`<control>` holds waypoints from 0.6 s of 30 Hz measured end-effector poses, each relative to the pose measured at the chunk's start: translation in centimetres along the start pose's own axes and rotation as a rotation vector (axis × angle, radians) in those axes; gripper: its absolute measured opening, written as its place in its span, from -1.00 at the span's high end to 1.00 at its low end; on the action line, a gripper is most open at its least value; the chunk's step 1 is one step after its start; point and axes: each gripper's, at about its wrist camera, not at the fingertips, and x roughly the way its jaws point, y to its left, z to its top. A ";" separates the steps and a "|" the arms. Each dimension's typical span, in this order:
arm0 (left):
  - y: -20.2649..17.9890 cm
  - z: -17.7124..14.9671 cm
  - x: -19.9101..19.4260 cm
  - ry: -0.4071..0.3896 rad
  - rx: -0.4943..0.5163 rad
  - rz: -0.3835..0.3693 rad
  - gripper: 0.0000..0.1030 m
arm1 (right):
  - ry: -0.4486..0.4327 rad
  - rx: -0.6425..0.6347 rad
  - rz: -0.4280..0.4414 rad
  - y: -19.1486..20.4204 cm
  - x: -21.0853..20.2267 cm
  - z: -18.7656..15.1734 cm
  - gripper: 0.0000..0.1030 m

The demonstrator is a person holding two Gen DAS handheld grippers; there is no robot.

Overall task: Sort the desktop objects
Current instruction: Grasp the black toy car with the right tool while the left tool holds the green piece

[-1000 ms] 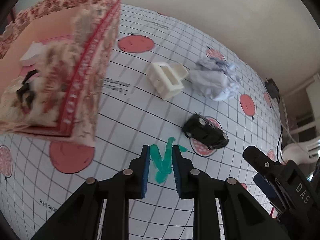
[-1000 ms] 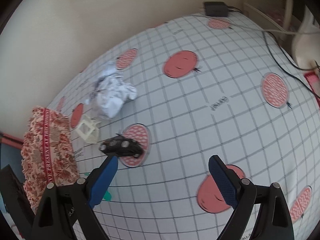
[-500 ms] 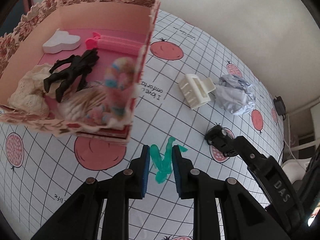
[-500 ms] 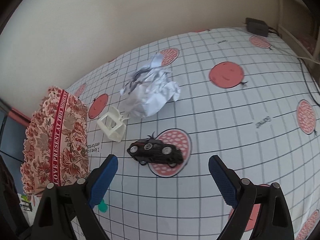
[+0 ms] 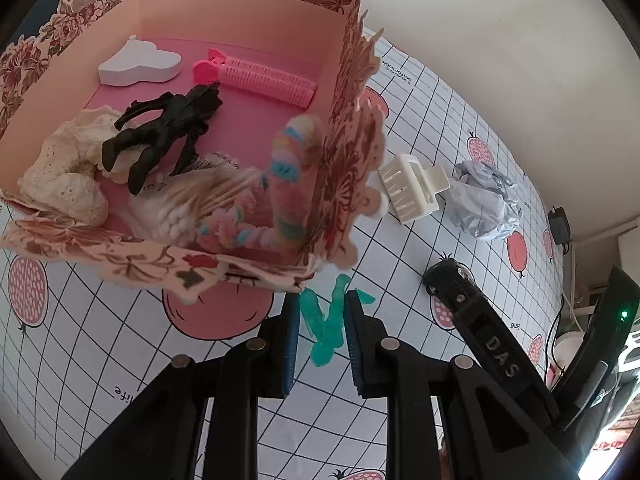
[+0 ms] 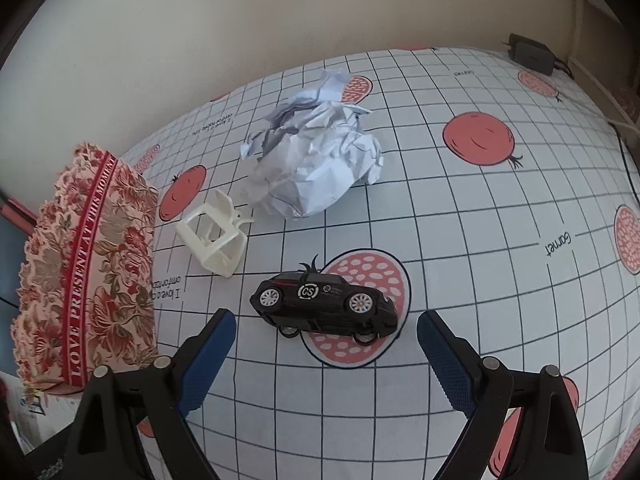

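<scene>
My left gripper [image 5: 322,332] is shut on a small green toy figure [image 5: 326,326] and holds it up next to the near wall of the floral gift box [image 5: 348,152]. The box holds a black figure [image 5: 164,132], a pink hair roller [image 5: 260,78], a white piece, a pastel twisted rope and cotton swabs. My right gripper [image 6: 326,364] is open, low over the table, with the black toy car [image 6: 324,308] lying on its side between and just ahead of the fingertips. The right gripper also shows in the left wrist view [image 5: 492,344], over the car.
A cream hair claw clip [image 6: 214,238] lies between the box [image 6: 88,280] and the car. A crumpled white paper ball [image 6: 316,164] sits behind them. A black charger [image 6: 532,54] and cables lie at the far right edge. The tablecloth [image 6: 480,240] has a grid and fruit print.
My left gripper has risen with the green figure and swung toward the box, whose inside now shows. My right gripper has moved in on the black car, which now lies between its open fingers.
</scene>
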 end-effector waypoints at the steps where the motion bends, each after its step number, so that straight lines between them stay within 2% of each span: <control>1: 0.0 0.0 0.0 0.002 -0.001 -0.001 0.56 | -0.002 0.000 -0.002 0.2 0.1 0.0 -0.82; 7: 0.3 0.0 0.2 0.015 -0.005 -0.013 0.56 | -0.013 0.001 -0.023 1.1 0.8 0.0 -0.81; 9: 0.5 0.1 0.2 0.019 -0.008 -0.018 0.56 | -0.021 -0.002 -0.036 1.2 1.0 0.1 -0.77; 14: 0.6 0.0 0.3 0.023 -0.006 -0.021 0.56 | -0.037 0.008 -0.075 1.6 1.1 0.2 -0.53; 18: 0.8 0.0 0.4 0.029 -0.015 -0.012 0.56 | -0.041 0.015 -0.078 1.6 1.1 0.3 -0.52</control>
